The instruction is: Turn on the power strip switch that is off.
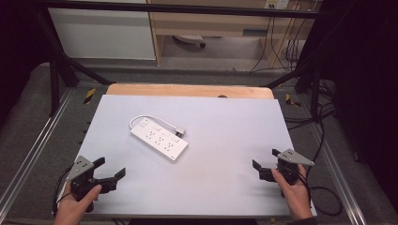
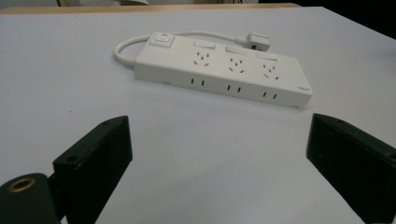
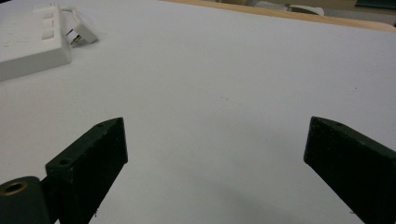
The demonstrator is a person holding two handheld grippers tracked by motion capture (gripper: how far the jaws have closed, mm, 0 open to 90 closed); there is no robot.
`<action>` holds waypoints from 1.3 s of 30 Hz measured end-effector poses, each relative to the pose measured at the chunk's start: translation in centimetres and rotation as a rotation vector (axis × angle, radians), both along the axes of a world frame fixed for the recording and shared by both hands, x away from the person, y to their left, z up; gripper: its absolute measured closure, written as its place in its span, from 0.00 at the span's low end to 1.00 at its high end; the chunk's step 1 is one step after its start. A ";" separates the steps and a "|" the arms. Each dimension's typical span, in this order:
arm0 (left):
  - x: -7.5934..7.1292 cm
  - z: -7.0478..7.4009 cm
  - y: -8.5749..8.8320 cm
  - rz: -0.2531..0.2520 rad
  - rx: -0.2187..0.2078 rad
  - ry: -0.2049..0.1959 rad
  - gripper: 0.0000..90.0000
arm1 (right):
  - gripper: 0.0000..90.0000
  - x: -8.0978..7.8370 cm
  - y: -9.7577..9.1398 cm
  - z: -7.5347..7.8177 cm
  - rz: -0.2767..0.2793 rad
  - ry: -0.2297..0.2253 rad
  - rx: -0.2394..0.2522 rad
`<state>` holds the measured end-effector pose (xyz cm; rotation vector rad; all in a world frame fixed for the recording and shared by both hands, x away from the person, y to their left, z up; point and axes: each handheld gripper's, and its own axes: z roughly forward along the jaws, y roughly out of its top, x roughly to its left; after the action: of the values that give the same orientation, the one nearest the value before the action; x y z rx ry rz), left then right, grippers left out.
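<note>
One power strip (image 1: 159, 139) lies diagonally, cord end far-left.

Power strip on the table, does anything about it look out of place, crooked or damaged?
Nothing stands out. The white power strip lies flat on the grey table, set at a diagonal to the table's edges, with its cord looped round to the plug beside it, unplugged. No damage shows. Both the left gripper and right gripper are open, well apart from it.

White pwr strip (image 1: 159, 140) on grey table (image 1: 220, 178)
</note>
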<state>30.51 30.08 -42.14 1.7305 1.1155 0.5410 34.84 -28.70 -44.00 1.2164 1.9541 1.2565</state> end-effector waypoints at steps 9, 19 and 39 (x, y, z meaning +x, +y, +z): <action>1.7 1.2 -1.5 -0.031 -0.014 -0.006 0.09 | 0.06 0.0 0.7 -0.1 0.033 0.000 -0.021; 3.5 2.8 -2.6 -0.060 -0.021 -0.027 0.06 | 0.08 0.0 1.1 -0.1 0.057 0.002 -0.022; 6.7 4.1 -4.8 -0.086 -0.019 -0.044 0.06 | 0.05 0.0 1.3 0.0 0.053 0.007 -0.020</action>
<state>37.20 25.28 -38.01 1.7337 1.0081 0.5114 34.83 -27.41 -44.03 1.1673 2.0114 1.2580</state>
